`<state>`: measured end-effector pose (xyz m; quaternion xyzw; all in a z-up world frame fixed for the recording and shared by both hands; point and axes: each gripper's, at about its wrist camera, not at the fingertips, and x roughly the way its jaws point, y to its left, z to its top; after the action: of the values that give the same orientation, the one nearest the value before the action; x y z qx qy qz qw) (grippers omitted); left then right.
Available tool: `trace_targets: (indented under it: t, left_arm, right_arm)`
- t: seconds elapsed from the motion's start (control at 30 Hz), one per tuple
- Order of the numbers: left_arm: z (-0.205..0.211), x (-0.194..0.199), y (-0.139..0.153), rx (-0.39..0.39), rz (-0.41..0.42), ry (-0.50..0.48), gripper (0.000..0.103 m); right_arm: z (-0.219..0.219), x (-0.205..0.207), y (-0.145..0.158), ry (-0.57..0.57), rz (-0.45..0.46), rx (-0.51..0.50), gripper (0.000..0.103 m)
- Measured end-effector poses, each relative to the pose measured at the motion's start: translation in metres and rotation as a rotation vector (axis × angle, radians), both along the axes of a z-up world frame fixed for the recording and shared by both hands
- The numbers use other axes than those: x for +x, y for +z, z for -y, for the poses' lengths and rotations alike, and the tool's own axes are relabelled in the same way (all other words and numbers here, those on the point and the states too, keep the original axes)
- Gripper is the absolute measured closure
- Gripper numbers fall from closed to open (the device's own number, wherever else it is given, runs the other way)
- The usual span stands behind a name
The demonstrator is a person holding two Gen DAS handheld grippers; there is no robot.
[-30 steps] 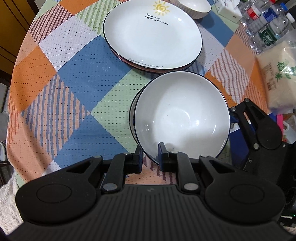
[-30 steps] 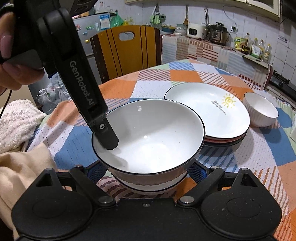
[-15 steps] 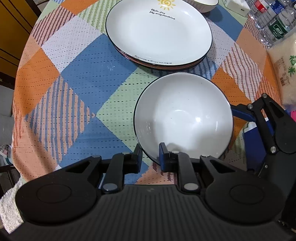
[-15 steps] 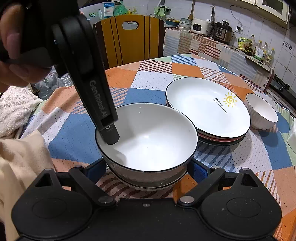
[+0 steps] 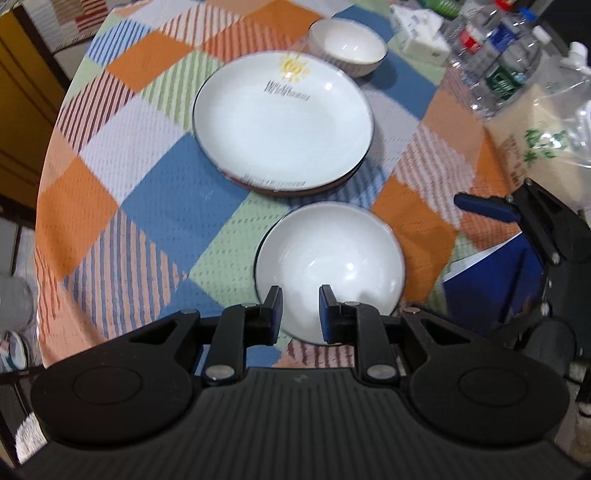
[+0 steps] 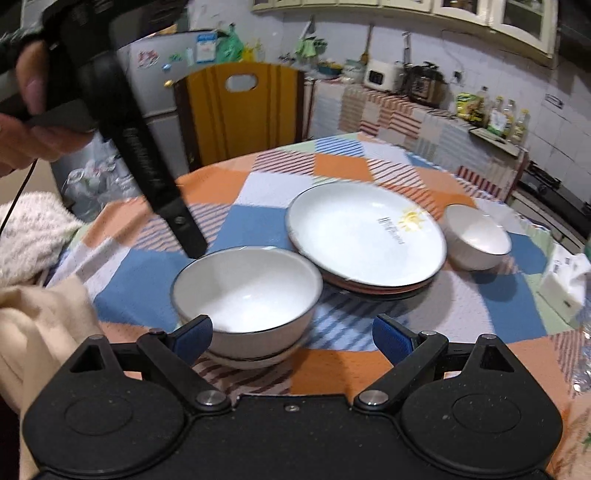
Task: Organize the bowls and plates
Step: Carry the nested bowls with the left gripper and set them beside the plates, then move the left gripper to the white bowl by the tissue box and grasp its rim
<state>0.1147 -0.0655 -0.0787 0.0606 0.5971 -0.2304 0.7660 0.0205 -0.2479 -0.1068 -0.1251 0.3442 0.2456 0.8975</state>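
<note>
A white bowl [image 5: 328, 266] with a dark rim sits nested in another bowl on the checked tablecloth; it also shows in the right wrist view [image 6: 245, 291]. My left gripper [image 5: 300, 308] hangs above its near rim, jaws slightly apart and holding nothing. In the right wrist view one left finger [image 6: 184, 232] is just clear of the rim. My right gripper [image 6: 291, 334] is wide open and empty, just behind the bowls. A stack of plates [image 5: 282, 122] with a sun print lies beyond, also in the right wrist view [image 6: 365, 232]. A small bowl [image 5: 347, 46] stands past it.
Water bottles [image 5: 495, 62], a tissue box [image 5: 417, 35] and a plastic bag [image 5: 535, 147] crowd the table's right side. A yellow chair [image 6: 240, 110] stands behind the table. A towel [image 6: 29, 236] and cloth lie at the left edge.
My left gripper has let go of the bowl's rim and lifted back. The bowl now rests in the lower bowl. My right gripper has drawn back from the bowls.
</note>
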Motion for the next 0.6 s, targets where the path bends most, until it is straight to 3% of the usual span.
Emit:
trace_targets:
  t: [0.37,0.6]
  left_arm:
    - [0.022,0.022,0.041,-0.071,0.117,-0.072,0.084]
    - [0.03,0.049,0.048,-0.076,0.216,-0.086,0.077]
  right_arm:
    - [0.044,0.025,0.028,-0.132,0.142,0.001,0.007]
    - [0.062,0.058,0.024,-0.211,0.197,-0.042,0.007]
